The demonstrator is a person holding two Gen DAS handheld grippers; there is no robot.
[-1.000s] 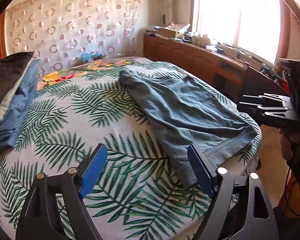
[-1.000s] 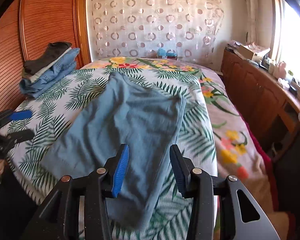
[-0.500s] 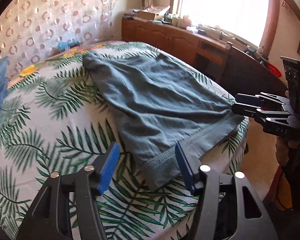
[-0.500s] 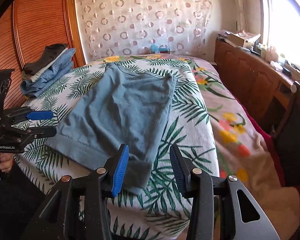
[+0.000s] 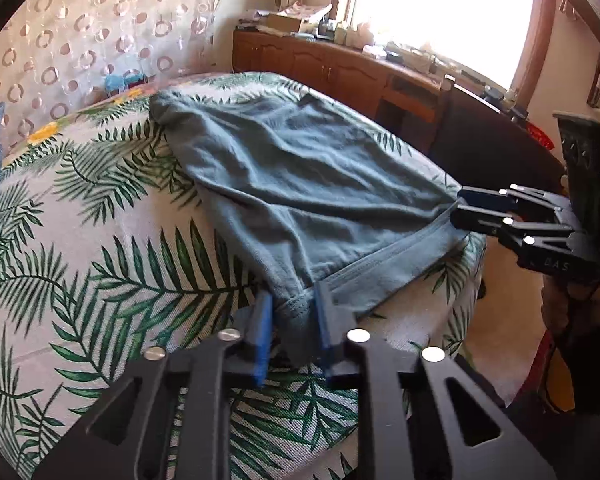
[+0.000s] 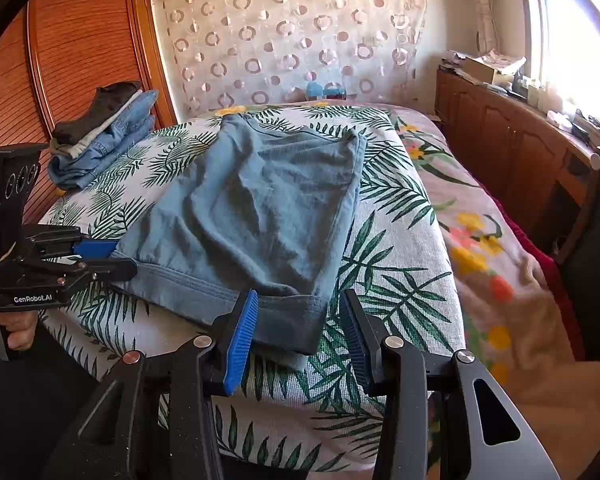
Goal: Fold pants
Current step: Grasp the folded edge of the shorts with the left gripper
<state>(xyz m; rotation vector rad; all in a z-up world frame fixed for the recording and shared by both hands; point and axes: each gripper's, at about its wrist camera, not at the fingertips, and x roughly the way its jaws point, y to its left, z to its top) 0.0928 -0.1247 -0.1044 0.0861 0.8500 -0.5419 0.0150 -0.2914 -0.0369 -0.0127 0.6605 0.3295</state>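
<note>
I've got the pants (image 6: 256, 216) lying flat on the bed (image 6: 396, 248), over the palm-leaf bedspread, hem end toward me at the near edge and the other end toward the circle-patterned curtain (image 6: 300, 40).

My left gripper (image 5: 294, 324) sits at the near left corner of the hem, its 2 blue pads (image 5: 260, 340) drawn in narrow with a bunch of the grey-blue cloth squeezed between them, so it has that corner pinched. From the right wrist view I see the same gripper (image 6: 116, 258) at the left edge of the hem, cloth running right up into its tips.

My right gripper (image 6: 300, 328) is at the near right corner, and its pads (image 6: 240, 340) stand wide, 1 on each side of the corner, which lies between them on the bedspread. From the left wrist view it (image 5: 460, 210) comes in from the side, tips touching the hem edge; from there I cannot tell whether it has a grip.

The fabric between the 2 corners is rumpled with soft creases. A pile of folded clothes (image 6: 104, 136) sits at the far left of the bed by the wooden wardrobe (image 6: 80, 40). A wooden cabinet (image 6: 512, 144) runs along under the bright window (image 5: 440, 12).
</note>
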